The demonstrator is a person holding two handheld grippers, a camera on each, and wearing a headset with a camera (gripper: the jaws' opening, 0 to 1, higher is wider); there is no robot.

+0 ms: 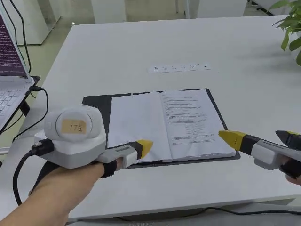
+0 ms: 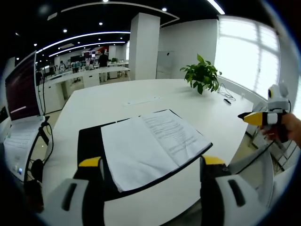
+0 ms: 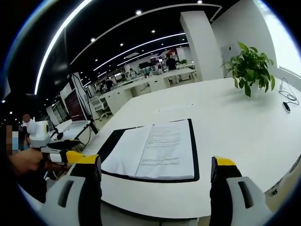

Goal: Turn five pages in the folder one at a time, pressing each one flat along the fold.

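Nearest, a hand holds the left gripper at the near edge of the folder, its yellow tip over the near edge of the blank left page; whether it touches cannot be told. The left gripper view shows its jaws spread wide. To the right, the right gripper points left toward the near right corner of the printed page, just beside it, jaws also wide apart and holding nothing. The black folder lies open and flat on the white table, long axis left to right, fold running near to far, text tops at the far side. Farther off lies a power strip; a laptop sits far left.
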